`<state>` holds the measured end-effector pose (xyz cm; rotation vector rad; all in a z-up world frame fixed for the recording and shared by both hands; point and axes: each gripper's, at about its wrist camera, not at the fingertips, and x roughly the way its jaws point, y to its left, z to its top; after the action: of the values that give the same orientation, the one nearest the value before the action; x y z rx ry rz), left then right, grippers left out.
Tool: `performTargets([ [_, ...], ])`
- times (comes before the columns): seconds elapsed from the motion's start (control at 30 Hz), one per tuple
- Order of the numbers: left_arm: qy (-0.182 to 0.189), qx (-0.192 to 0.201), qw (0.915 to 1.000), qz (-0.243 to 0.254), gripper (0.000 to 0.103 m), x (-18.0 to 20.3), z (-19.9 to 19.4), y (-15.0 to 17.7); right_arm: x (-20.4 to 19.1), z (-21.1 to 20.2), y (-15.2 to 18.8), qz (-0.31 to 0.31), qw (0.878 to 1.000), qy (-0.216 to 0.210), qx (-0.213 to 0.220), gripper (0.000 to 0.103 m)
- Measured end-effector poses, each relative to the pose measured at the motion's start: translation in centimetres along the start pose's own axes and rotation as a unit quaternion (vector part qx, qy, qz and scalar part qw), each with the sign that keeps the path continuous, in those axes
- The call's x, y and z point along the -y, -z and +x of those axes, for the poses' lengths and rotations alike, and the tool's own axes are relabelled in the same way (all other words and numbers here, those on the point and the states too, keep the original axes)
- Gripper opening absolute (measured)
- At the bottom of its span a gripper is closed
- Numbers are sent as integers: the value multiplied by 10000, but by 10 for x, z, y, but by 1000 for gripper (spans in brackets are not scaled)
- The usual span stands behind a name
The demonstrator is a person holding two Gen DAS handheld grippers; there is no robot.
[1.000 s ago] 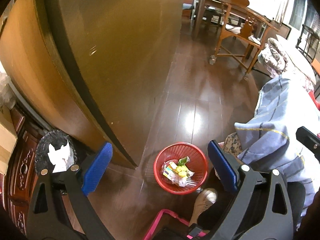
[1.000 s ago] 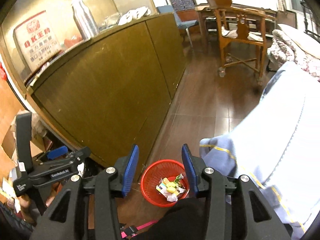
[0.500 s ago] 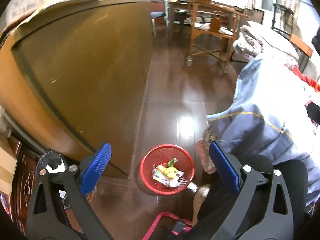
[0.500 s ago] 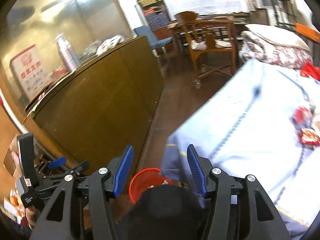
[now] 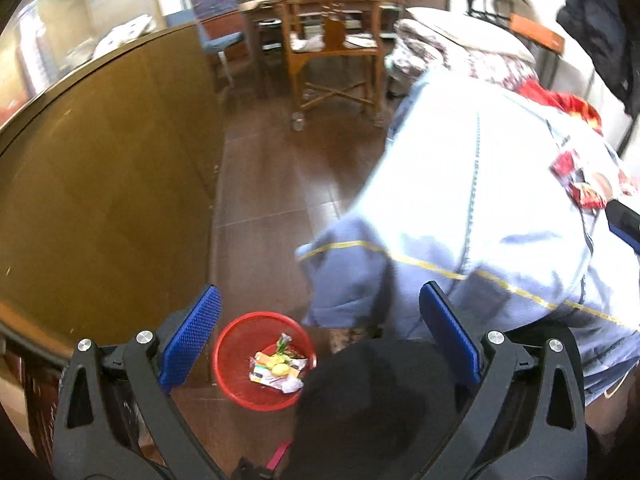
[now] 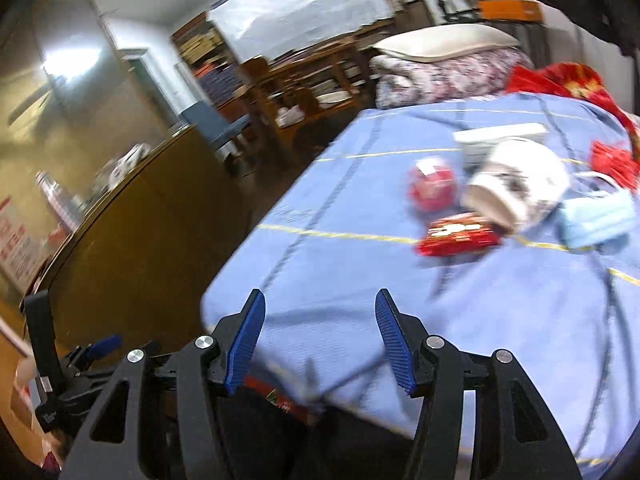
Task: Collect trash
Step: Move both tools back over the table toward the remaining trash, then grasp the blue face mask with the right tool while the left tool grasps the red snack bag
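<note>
Currently returning from red basket point(image 5: 264, 360) to bed point(image 6: 360, 280); right gripper point(image 6: 320, 340) fingers widening, empty; left gripper point(image 5: 320, 340) released. Next: targeting red wrapper point(image 6: 460, 236), centre right of frame.

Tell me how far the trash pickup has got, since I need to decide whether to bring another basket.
Done: some wrappers already lie in the red basket on the floor. In hand: nothing; the left gripper and right gripper are both open and empty. Left: the red wrapper, red packet and blue face mask on the blue-covered bed.
</note>
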<state>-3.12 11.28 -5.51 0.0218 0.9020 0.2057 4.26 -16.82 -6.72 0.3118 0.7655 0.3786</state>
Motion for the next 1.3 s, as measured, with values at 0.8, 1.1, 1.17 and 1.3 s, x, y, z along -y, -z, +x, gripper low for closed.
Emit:
performTargets([
  [0.8, 486, -395, 9961, 619, 95, 86, 51, -31, 177, -35, -51, 1442, 9700, 1647, 1062, 74],
  [1.1, 505, -394, 9952, 744, 95, 96, 52, -34, 191, -13, -40, 1458, 9758, 1422, 799, 30],
  [1.17, 586, -395, 9947, 748, 95, 99, 52, -37, 184, -4, -38, 1283, 9809, 1251, 754, 27],
  [1.3, 697, -350, 9939, 776, 95, 108, 49, -44, 171, 11, -43, 1092, 9878, 939, 586, 26],
])
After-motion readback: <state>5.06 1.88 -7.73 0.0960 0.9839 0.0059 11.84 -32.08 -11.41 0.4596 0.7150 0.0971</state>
